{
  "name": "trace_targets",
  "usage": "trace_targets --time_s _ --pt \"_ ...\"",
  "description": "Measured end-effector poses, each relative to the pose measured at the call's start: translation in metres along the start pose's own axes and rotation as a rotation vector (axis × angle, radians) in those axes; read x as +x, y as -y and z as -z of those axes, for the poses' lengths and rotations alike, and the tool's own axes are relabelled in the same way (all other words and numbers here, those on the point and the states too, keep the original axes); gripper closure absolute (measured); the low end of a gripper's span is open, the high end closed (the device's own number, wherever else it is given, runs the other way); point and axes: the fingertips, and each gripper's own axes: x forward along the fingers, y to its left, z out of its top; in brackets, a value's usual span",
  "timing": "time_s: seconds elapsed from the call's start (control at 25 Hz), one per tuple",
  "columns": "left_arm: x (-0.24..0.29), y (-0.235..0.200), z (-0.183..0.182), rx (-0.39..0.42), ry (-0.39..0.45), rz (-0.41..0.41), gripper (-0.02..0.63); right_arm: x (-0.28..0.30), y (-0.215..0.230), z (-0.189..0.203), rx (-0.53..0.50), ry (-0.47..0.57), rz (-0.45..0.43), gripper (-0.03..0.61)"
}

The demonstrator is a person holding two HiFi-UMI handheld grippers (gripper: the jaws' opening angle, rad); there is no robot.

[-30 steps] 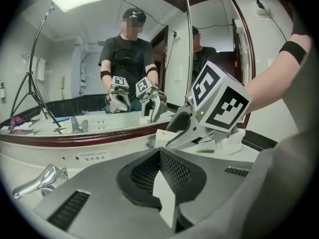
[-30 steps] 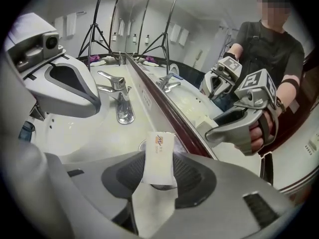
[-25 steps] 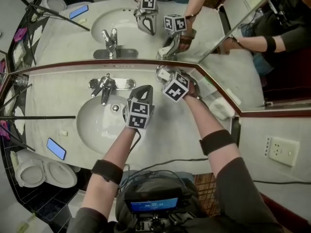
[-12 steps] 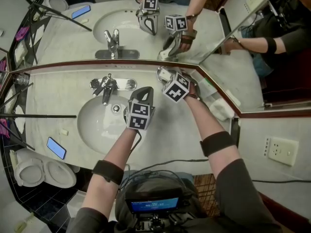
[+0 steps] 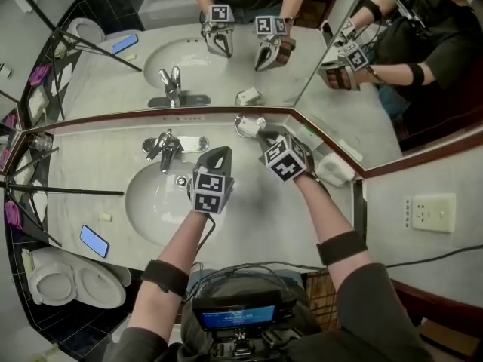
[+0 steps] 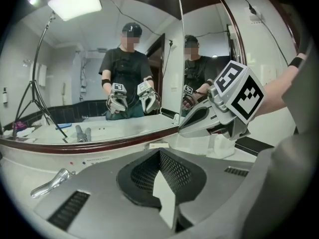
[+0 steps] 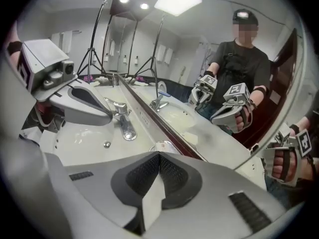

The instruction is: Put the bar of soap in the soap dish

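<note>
Pale bar of soap (image 5: pixel 251 122) appears to lie in the round chrome soap dish (image 7: pixel 155 146) by the far mirror. The grey left gripper (image 6: pixel 159 152) is pressed shut, and the right gripper (image 7: pixel 159 156) has just closed, both empty. Back away gently, without nudging the dish.

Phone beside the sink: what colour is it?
Blue phone; the head view shows it best.

Head view — high over the faucet (image 5: pixel 166 148), steeply down on the bench (image 5: pixel 256 217). Camera on left gripper (image 5: pixel 218 154): low, just right of faucet, facing the mirror (image 5: pixel 106 59). Camera on right gripper (image 5: pixel 263 136) — farther right, looking back along the mirror. All share the faucet.
</note>
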Motion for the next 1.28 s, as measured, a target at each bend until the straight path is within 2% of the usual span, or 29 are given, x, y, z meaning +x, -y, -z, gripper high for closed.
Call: trace_targets --time_s 0.2,0.36,0.56,0.68,0.84,1.0,1.28 --pt "-0.029 0.018 -0.007 0.011 0.026 0.009 0.612 -0.059 -0.004 0.005 0.166 0.129 0.045 0.560" --pt "-0.049 0.032 -0.006 0.023 0.041 0.019 0.612 -0.092 -0.008 0.035 0.256 0.182 0.093 0.560" --pt "-0.073 0.039 0.001 -0.012 0.056 0.015 0.612 -0.125 -0.026 0.067 0.471 0.271 0.097 0.560" --pt "-0.086 0.044 0.005 -0.015 0.068 0.013 0.612 -0.138 -0.038 0.077 0.555 0.308 0.102 0.560" --pt "-0.096 0.051 0.014 -0.018 0.069 0.013 0.614 -0.147 -0.050 0.081 0.580 0.328 0.109 0.560" --pt "-0.101 0.053 0.021 -0.054 0.074 0.006 0.612 -0.147 -0.056 0.083 0.567 0.325 0.102 0.560" --pt "-0.094 0.051 0.018 -0.050 0.063 -0.012 0.609 -0.146 -0.054 0.080 0.548 0.314 0.105 0.560"
